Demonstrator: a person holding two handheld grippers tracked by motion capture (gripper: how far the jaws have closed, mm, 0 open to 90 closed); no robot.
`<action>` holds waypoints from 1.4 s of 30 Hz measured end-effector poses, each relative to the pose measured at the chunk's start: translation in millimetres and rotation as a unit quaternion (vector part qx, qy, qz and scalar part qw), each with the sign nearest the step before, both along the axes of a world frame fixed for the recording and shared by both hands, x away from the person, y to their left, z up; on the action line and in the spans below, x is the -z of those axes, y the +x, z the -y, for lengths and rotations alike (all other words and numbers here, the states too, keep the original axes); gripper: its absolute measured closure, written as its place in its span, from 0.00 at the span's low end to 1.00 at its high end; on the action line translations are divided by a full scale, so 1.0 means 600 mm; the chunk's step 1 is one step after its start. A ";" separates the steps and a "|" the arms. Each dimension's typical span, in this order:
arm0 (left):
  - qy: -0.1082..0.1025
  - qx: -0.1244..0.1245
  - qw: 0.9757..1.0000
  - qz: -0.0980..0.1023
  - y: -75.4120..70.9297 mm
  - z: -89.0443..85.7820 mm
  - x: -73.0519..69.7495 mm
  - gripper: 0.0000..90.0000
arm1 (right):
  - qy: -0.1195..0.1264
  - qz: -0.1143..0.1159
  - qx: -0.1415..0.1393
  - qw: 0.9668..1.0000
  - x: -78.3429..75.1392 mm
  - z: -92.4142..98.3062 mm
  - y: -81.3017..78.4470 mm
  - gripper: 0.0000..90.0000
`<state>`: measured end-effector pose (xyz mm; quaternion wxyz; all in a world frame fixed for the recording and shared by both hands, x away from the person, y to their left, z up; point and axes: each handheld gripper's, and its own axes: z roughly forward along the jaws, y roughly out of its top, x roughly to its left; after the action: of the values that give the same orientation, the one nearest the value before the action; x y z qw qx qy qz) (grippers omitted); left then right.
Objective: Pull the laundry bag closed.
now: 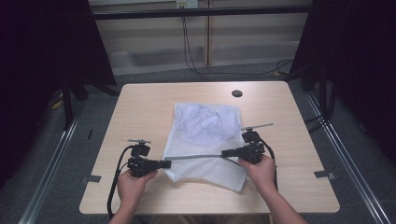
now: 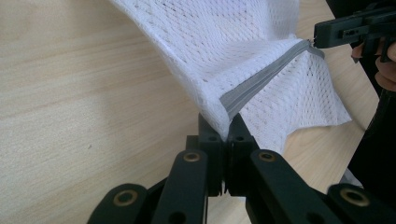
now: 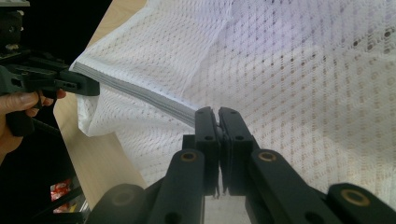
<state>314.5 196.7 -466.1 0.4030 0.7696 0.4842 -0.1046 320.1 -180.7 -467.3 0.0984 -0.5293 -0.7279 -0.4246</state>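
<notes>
The bench (image 1: pixel 140 107) carries a white mesh bag (image 1: pixel 205 126) lying flat at its middle, with something pale bunched inside its far half. Across the bag's near part runs a grey zip (image 1: pixel 196 157), pulled straight between your two tools.

Your left tool (image 1: pixel 164 164) is clamped tight on the zip's left end; in the left gripper view the jaws pinch the corner where the zip (image 2: pixel 261 79) meets the mesh (image 2: pixel 224 42). Your right tool (image 1: pixel 225 153) is likewise closed hard, on the zip's right end (image 3: pixel 187 112), with the bag (image 3: pixel 303 84) spreading beyond it.

The step looks to be working the zip along. To do it well, keep the left tool planted as the anchor and hold the zip taut and level, just off the bench. Make sure the right tool grips the slider or its tab rather than only the tape; from these views you cannot tell which it has. Draw along the zip's own line, not upward, or loose mesh may fold into the teeth and jam.
</notes>
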 end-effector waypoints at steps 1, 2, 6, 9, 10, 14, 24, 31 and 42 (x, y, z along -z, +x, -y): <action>0.001 0.000 1.000 0.001 0.000 -0.001 0.000 0.98 | 0.000 -0.001 0.000 1.000 0.001 -0.001 0.000 0.97; 0.000 0.000 1.000 0.001 0.000 -0.001 0.000 0.98 | 0.000 -0.002 -0.001 1.000 0.001 -0.001 0.000 0.97; 0.001 -0.001 1.000 0.002 0.000 0.000 0.000 0.98 | -0.001 -0.002 -0.001 1.000 0.001 -0.001 0.001 0.97; 0.005 -0.005 1.000 0.002 0.000 -0.001 0.000 0.98 | -0.002 -0.002 0.001 1.000 0.001 -0.001 0.001 0.97; 0.005 -0.005 1.000 0.001 0.001 -0.003 0.001 0.98 | -0.005 -0.001 0.001 1.000 0.001 0.000 0.001 0.97; 0.003 -0.007 1.000 0.002 -0.001 -0.005 0.000 0.98 | 0.000 -0.001 0.005 1.000 0.000 0.004 0.000 0.97; -0.002 -0.008 1.000 -0.002 0.001 -0.005 0.000 0.98 | -0.002 0.000 0.004 1.000 0.001 0.005 -0.002 0.97; 0.005 -0.009 1.000 0.001 0.000 -0.006 0.000 0.98 | -0.001 -0.003 0.003 1.000 0.003 0.002 0.002 0.97; -0.001 -0.011 1.000 0.000 0.002 -0.009 0.000 0.98 | -0.002 -0.001 0.000 1.000 0.004 0.000 0.001 0.97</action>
<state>315.7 202.3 -466.2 0.4045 0.7638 0.4928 -0.1004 320.8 -180.9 -469.4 0.0978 -0.5301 -0.7288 -0.4223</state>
